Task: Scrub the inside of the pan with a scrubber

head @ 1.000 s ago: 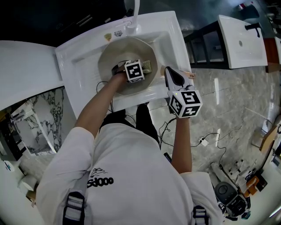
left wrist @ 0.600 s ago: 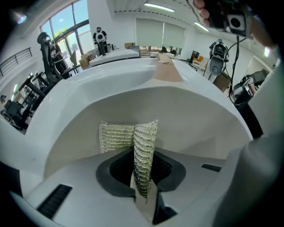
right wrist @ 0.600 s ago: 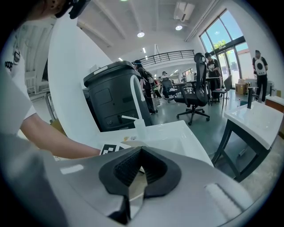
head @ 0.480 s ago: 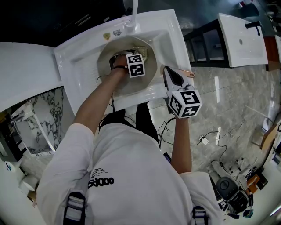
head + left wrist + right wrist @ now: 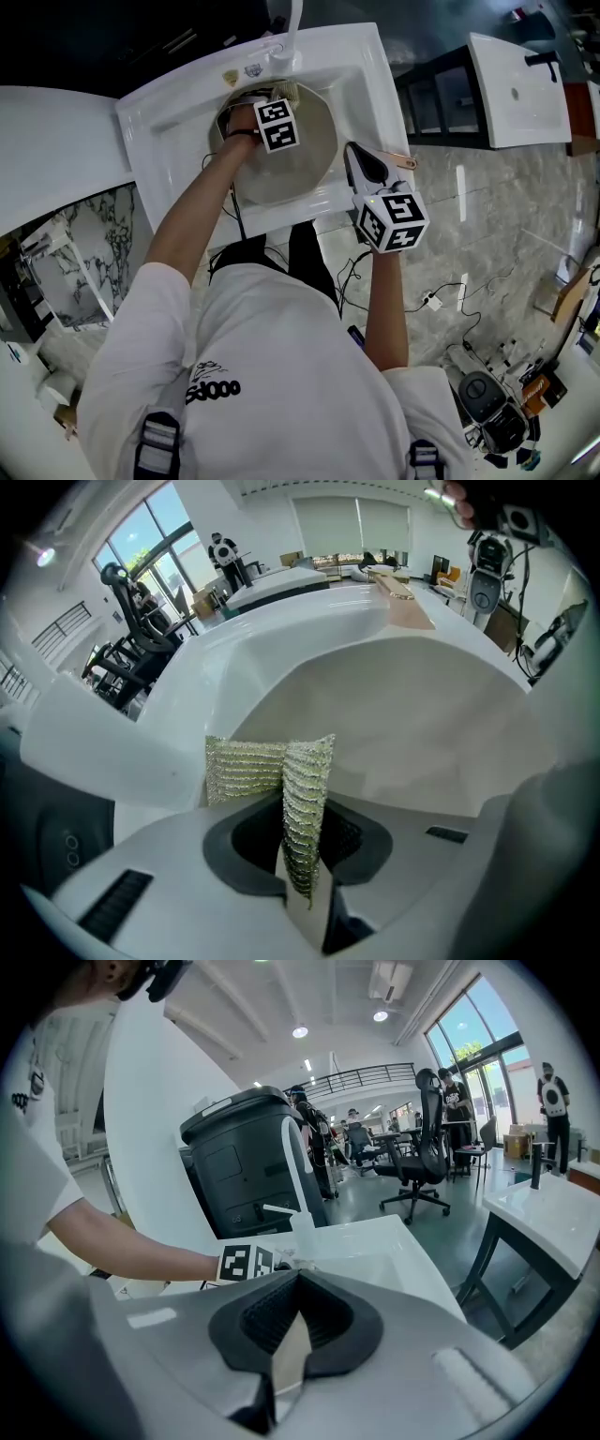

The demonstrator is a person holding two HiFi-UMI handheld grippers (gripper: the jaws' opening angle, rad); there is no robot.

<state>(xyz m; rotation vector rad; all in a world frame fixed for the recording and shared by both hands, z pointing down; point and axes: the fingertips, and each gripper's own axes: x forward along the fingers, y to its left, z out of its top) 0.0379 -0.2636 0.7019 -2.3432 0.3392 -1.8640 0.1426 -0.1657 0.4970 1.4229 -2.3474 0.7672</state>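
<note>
We had our left gripper [image 5: 270, 101] down inside the pan [image 5: 300, 164], at its far side. The scrubber [image 5: 285, 91] stuck out just ahead of it, toward the tap [image 5: 292, 28]. Our right gripper [image 5: 357, 157] met the pan's rim, with a copper-coloured handle [image 5: 405, 161] just right of it. The pan sat in the white sink [image 5: 178, 131].
</note>
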